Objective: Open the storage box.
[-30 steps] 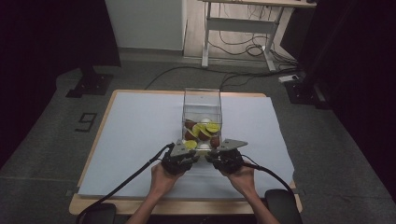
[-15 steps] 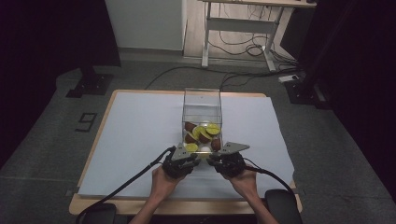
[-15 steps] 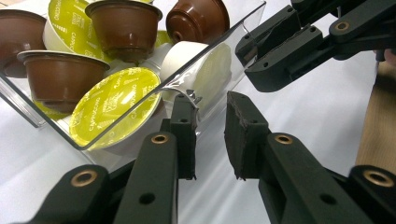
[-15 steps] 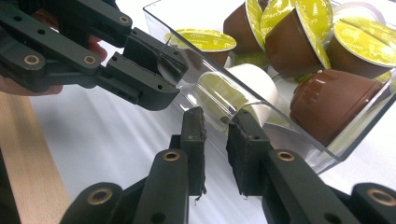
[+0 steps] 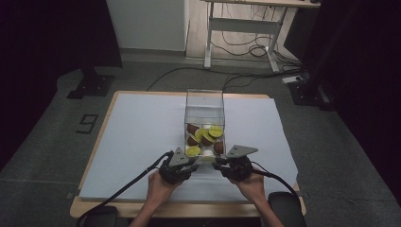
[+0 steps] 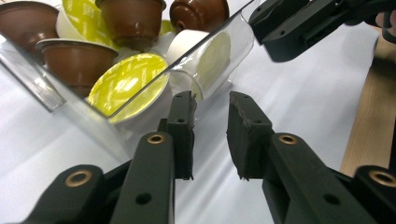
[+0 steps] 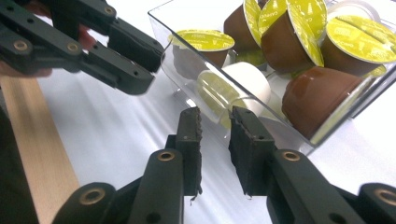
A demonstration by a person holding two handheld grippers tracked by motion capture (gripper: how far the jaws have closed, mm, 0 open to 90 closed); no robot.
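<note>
Frame centre, clear box (image 5: 204, 106) looks rigid, slick; grip its near rim; left gripper (image 6: 211, 114) and right gripper (image 7: 215, 125) jaws slightly apart

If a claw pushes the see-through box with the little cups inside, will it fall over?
The clear box would probably slide, not tip, if pushed low: the coffee cups all sit at its bottom. A push near its tall open top might tilt it. Its glossy walls look stiff and likely slippery for the left claw.
</note>
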